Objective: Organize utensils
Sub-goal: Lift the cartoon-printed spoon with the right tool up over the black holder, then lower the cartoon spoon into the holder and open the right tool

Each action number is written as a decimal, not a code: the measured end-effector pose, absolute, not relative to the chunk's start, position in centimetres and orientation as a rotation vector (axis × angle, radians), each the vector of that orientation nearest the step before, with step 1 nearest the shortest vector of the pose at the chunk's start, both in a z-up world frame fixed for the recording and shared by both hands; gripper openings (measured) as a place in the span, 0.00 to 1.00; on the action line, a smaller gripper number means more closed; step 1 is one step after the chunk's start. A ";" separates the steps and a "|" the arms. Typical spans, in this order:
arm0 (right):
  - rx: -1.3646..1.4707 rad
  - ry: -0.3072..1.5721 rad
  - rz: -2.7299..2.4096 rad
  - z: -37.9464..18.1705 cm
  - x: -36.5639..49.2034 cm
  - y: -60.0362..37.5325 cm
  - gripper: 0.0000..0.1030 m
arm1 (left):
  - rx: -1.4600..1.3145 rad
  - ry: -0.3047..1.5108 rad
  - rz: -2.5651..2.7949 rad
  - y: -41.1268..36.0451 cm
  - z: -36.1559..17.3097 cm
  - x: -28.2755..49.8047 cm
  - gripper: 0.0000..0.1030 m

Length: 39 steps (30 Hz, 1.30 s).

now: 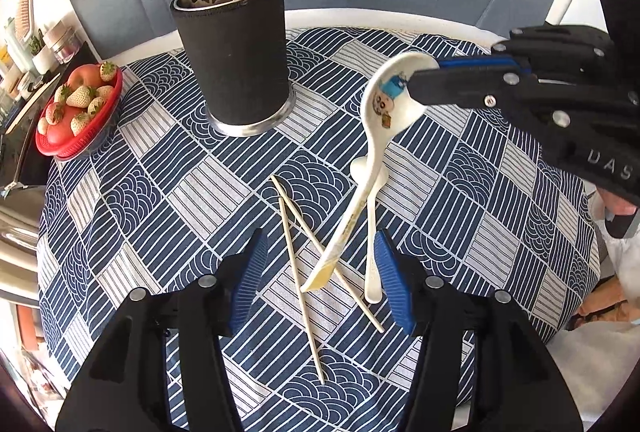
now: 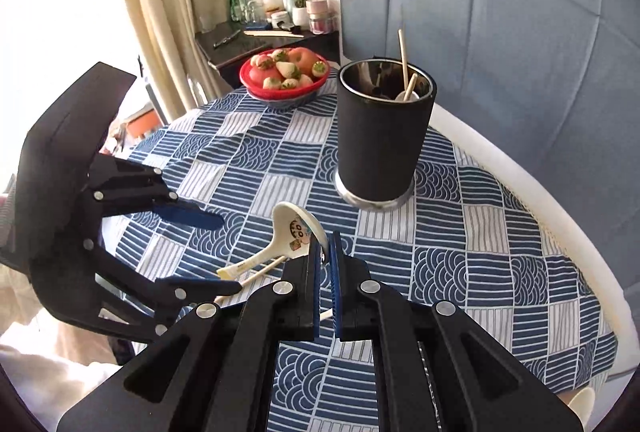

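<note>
Gripping the rim of a white ceramic spoon (image 1: pixel 386 100) with a cartoon print in its bowl, the right gripper (image 2: pixel 329 252) has its fingers pressed narrow on that bowl edge, and the spoon's handle slants down away from the black utensil cup (image 1: pixel 236 52), its end raised above the patterned tabletop (image 1: pixel 160 192). The cup stands upright toward the far side of the tabletop and already contains two chopsticks and a white spoon. On the near side of the cup, two loose chopsticks (image 1: pixel 304 272) lie crossed on the cloth, with a plain white spoon (image 1: pixel 372 232) just beside them. The left gripper (image 1: pixel 324 280) hovers over these, fingers partly apart and holding nothing. A red bowl of fruit (image 1: pixel 78 112) sits left of the cup.
</note>
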State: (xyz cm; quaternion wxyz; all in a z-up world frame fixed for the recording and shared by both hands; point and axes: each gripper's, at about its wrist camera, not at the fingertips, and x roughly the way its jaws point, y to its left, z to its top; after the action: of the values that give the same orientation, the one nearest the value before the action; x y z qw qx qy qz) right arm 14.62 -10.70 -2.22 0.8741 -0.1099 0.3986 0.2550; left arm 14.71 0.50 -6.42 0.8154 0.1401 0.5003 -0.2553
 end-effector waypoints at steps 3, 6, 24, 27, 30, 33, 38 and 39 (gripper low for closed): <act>-0.240 0.809 0.539 -1.2 14.5 -10.4 0.04 | 0.312 1.068 -0.557 0.2 -6.5 14.7 0.12; -0.270 0.778 0.529 -0.2 14.3 -10.0 0.05 | 0.274 1.057 -0.573 0.4 -5.8 14.9 0.12; -0.318 0.605 0.479 7.4 16.5 -9.9 0.05 | 0.274 0.871 -0.577 0.4 1.6 18.4 0.11; -0.324 0.582 0.464 8.6 17.2 -9.9 0.05 | 0.274 0.843 -0.581 0.2 2.7 19.4 0.11; -0.322 0.563 0.444 9.7 18.0 -10.0 0.05 | 0.267 0.820 -0.593 0.2 3.7 20.6 0.11; -0.321 0.547 0.425 10.7 18.8 -10.1 0.06 | 0.258 0.805 -0.609 0.1 4.4 21.9 0.11; -0.332 0.532 0.390 11.5 20.1 -10.0 0.06 | 0.262 0.789 -0.638 -0.3 5.1 24.1 0.11; -0.332 0.531 0.383 11.6 20.4 -10.0 0.06 | 0.264 0.789 -0.645 -0.4 5.1 24.5 0.11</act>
State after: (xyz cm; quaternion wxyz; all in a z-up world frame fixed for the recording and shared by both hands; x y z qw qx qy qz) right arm 20.38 -10.01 11.61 0.9334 -0.1624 0.2597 0.1872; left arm 24.50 -0.37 5.12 0.8647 0.1261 0.3764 -0.3077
